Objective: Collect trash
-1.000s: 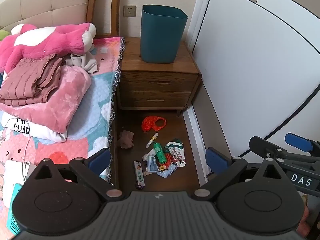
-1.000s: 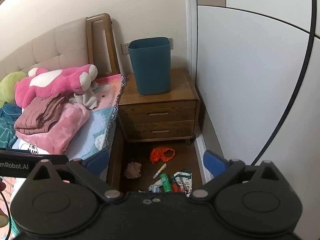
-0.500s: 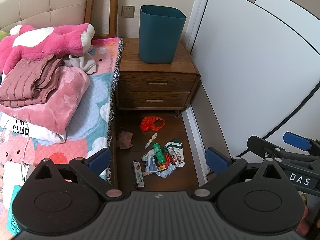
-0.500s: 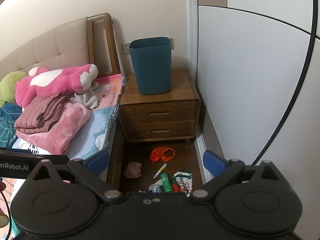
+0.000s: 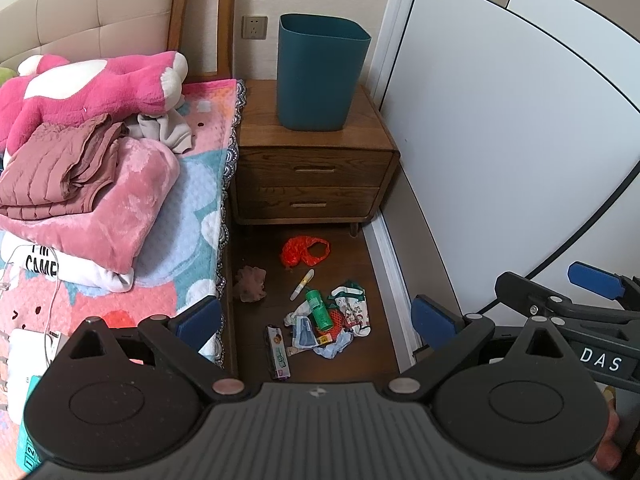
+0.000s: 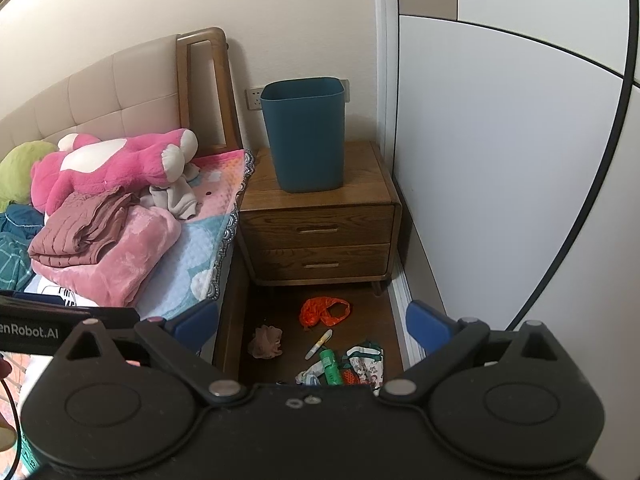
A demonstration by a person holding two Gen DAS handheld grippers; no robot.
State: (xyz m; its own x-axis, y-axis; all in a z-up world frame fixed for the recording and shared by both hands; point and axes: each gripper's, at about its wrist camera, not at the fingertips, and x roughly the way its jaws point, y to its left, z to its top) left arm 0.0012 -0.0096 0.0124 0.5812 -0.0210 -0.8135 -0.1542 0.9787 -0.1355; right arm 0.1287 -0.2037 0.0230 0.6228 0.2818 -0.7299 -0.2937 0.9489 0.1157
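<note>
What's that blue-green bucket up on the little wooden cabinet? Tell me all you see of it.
The bin is a dark teal wastebasket, plastic by its look, rectangular with rounded corners, tapering downward. It stands upright and lidless on the wooden nightstand, by the wall. Its contents are hidden; nothing else touches it.

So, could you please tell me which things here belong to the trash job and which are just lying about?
Job:
bin on the nightstand
orange bag
brown wad
pen
green bottle
wrappers
open left gripper
open right gripper

Lying about:
pink plush
folded clothes
blanket
</note>
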